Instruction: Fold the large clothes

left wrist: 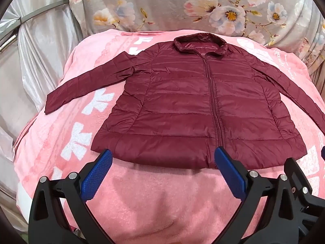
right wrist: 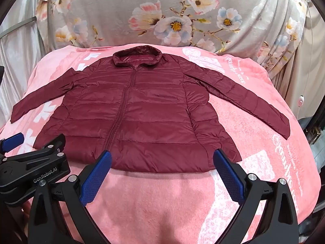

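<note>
Floral sheet (left wrist: 203, 6) behind; pink blanket (left wrist: 154, 199) over the bed.

Left wrist view: left gripper (left wrist: 163, 158), blue fingers (left wrist: 96, 174) spread wide, grasping nothing. Maroon jacket (left wrist: 182, 101) flat, zipped, collar far; hem just ahead of both fingertips, one sleeve stretched beyond the left finger.

Right wrist view: right gripper (right wrist: 162, 158), fingers (right wrist: 228, 174) released, empty. Jacket (right wrist: 146, 105) hem just ahead of the fingertips; other sleeve extends beyond the right finger. Left gripper (right wrist: 34, 166) beside the left finger.
</note>
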`<state>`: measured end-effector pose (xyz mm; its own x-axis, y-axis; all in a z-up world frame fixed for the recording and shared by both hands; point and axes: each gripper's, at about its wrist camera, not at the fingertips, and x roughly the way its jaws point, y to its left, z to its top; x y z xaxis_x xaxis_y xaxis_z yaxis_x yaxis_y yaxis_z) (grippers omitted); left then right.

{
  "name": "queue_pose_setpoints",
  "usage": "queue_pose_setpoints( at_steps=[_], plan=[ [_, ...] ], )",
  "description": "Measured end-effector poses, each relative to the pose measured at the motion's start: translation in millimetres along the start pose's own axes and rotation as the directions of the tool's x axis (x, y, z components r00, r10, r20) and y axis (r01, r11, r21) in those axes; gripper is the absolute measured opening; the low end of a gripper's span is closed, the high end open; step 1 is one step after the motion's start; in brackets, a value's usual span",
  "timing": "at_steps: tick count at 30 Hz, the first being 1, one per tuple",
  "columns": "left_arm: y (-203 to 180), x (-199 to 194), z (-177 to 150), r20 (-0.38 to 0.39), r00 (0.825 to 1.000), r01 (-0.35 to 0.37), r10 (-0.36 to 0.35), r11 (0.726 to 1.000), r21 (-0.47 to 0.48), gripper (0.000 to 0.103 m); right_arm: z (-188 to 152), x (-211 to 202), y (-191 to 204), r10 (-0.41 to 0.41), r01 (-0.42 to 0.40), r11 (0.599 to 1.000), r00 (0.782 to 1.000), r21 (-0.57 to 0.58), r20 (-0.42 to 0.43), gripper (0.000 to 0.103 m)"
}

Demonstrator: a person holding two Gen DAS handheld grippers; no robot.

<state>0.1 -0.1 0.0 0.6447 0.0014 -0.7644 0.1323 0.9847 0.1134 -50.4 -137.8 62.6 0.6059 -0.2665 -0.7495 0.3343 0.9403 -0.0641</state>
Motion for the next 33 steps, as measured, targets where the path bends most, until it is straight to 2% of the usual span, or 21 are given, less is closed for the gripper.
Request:
queue_pose_setpoints(
  at_steps=[33],
  plan=[
    [0.6,-0.2,-0.2,0.005,1.0,0.009,-0.009,1.0,-0.005,0.098,-1.7,-1.1,-1.8,0.0,0.0,1.0,1.0,0.0,-0.002,0.098]
  ],
)
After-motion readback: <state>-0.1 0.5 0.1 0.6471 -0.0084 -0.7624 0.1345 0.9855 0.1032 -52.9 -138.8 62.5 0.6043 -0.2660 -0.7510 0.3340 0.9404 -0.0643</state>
